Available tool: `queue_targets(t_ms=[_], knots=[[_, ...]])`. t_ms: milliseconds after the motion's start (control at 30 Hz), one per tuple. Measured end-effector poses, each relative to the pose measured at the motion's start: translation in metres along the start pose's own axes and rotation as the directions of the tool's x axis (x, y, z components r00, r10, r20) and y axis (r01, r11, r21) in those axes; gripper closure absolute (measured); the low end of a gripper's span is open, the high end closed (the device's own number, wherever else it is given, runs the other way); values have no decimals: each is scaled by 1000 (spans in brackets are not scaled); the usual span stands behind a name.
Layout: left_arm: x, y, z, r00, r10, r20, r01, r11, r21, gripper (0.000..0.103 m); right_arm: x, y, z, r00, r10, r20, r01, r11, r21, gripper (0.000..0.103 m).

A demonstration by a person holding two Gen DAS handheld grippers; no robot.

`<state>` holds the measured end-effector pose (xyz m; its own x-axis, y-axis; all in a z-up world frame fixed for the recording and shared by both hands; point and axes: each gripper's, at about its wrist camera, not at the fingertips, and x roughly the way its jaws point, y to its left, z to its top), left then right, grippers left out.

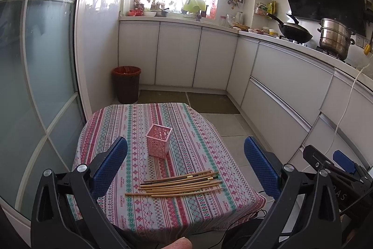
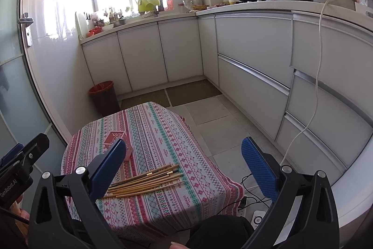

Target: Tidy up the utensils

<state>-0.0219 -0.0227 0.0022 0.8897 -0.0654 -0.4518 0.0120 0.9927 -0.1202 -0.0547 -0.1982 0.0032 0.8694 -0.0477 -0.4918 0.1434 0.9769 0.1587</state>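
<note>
A pile of several wooden chopsticks lies near the front of a small table with a striped patterned cloth. A pink perforated utensil holder stands upright behind them. My left gripper is open and empty, held above the table's front edge. My right gripper is open and empty, to the right of the table. The right wrist view shows the chopsticks and the holder, partly hidden by my left finger. The right gripper also shows in the left wrist view.
A dark bin with a red liner stands on the floor behind the table. A glass door is on the left. White cabinets run along the back and right. Cables and a power strip lie on the floor.
</note>
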Motion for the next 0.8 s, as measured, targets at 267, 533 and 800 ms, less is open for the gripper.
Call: queue_targets(t_ms=[267,533,800], knots=[[4,3,-2,1000,2,-10,-2,1000,-2,7,2,2,-1,1000,1,-8,-1,1000,-3,6],[6,3,-4,1000,6,-19,-6,1000,-9,7,3,4,-2,1000,3,-16,-4,1000,-6,6],[13,4,-4,999,15,-32,-15,1000,-8,7,6,3,-4,1000,-1,-26,0,1000,-1,6]])
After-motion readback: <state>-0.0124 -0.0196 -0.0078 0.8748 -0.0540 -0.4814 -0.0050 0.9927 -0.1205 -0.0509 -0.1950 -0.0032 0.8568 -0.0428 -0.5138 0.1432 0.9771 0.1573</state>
